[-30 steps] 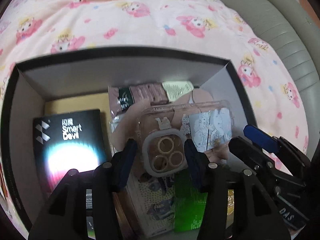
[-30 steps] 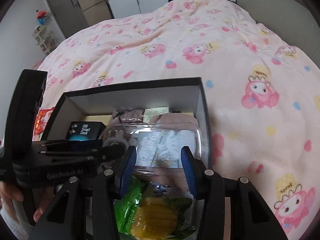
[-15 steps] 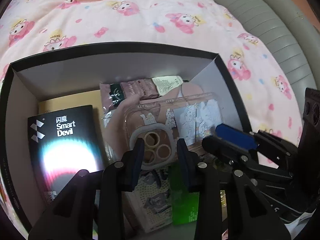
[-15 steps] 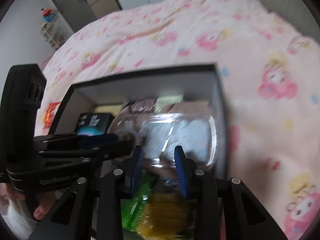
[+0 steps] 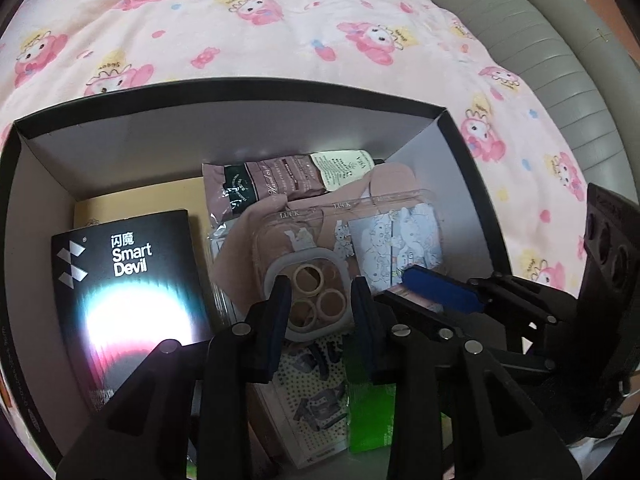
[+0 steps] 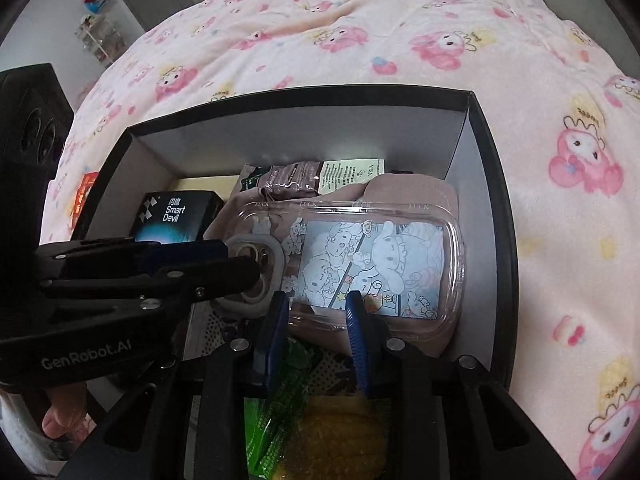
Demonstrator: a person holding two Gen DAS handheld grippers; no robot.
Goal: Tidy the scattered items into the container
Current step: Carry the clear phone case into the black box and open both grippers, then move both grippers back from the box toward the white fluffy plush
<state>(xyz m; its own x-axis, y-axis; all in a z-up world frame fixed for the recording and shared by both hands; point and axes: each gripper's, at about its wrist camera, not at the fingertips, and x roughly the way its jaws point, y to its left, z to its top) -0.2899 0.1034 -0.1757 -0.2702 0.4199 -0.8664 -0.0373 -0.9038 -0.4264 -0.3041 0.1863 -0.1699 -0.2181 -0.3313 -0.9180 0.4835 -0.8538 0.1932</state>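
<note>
A black box with grey inner walls sits on the bed, its rim also showing in the right wrist view. On top of its contents lies a clear phone case with a cartoon print. My left gripper hangs over the case's camera ring, jaws closing, the ring between the fingertips, no pad seen pressing. My right gripper stands at the case's near long edge, jaws closing too, with nothing gripped. Each gripper shows in the other's view.
In the box also lie a black "Smart Devil" carton, a brown packet, pink cloth, a dotted pack and a green corn packet. A pink cartoon blanket surrounds it. A red pack lies outside on the left.
Both grippers' jaws have narrowed a good deal over the phone case. The right gripper has sunk closer to the case's near edge. The case itself has stayed in the box.
</note>
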